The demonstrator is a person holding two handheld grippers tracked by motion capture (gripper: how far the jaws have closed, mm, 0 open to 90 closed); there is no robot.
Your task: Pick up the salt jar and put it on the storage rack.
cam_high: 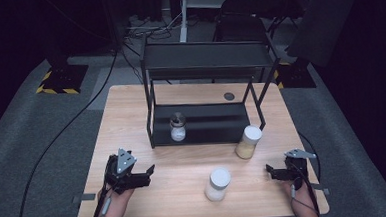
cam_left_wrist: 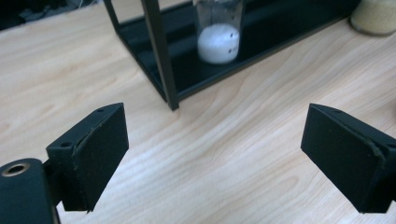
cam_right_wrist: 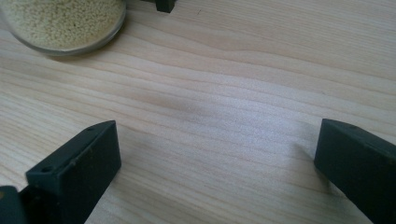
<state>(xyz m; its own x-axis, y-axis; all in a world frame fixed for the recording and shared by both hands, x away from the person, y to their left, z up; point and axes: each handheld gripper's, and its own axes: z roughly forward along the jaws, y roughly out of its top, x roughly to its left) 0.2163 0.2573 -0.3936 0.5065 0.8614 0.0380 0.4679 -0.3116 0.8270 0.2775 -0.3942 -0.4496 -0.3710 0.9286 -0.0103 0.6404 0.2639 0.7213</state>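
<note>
Pale wooden surface is seen between both spread, empty jaws; a white-lidded jar is set between the left gripper and right gripper.

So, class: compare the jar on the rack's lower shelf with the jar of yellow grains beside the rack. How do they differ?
The shelf jar holds white powder; the grain jar holds yellowish grains. The shelf jar stands on the black rack, the grain jar on the wooden table. The shelf jar looks smaller, with a darker top; the grain jar has a white lid. Both stand upright and are clear-walled.
</note>
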